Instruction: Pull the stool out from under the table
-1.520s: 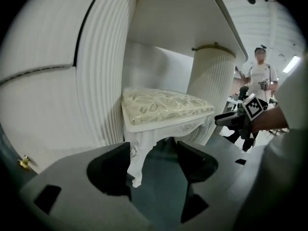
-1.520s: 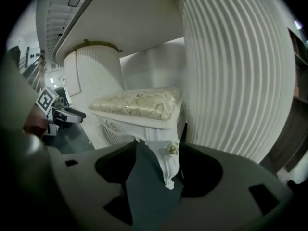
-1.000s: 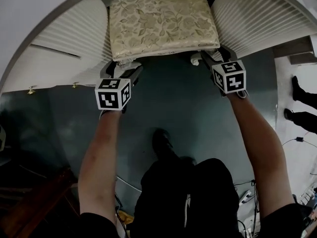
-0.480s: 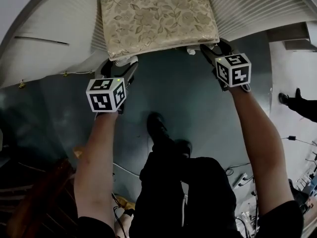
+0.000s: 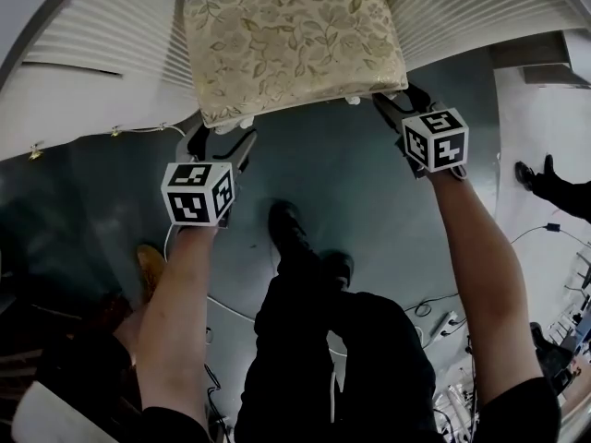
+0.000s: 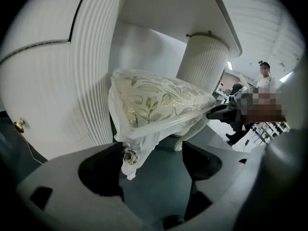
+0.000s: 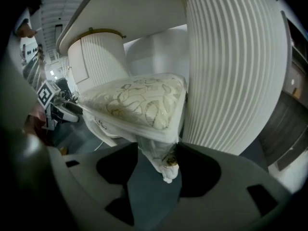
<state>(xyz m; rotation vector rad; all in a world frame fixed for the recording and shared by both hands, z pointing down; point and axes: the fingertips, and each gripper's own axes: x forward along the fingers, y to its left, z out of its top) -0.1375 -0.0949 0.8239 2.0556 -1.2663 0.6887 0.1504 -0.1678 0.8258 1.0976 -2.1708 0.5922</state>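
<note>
The stool [image 5: 294, 40], with its cream seat patterned in gold leaves, stands in the gap between the two ribbed white pedestals of the table [image 5: 111, 53]. In both gripper views the tabletop overhangs the seat. The stool's front edge faces the person, and its two front corners meet the grippers above the dark teal floor [image 5: 342, 183]. The left gripper [image 5: 220, 137] has its jaws standing wide, though they have just been closing. The stool's front left leg [image 6: 129, 155], white with a small gold rosette, is between them. It lies against the left-hand jaw, while the other jaw stands well apart from it. The right gripper [image 5: 392, 104] holds its jaws narrower, set on either side of the stool's front right leg [image 7: 166, 165]. That leg fills the gap between the pads, so this gripper grips the stool. Each gripper carries a marker cube, the left cube [image 5: 199, 192] on the near side of its jaws and the right cube [image 5: 434, 138] likewise. The person's bare forearms run back from both. Their dark trouser legs and a shoe [image 5: 286, 229] show on the floor between the arms. Thin cables [image 5: 425, 307] trail over the floor nearer the person. Another person's dark shoes [image 5: 545, 178] stand at the right edge of the head view.
</note>
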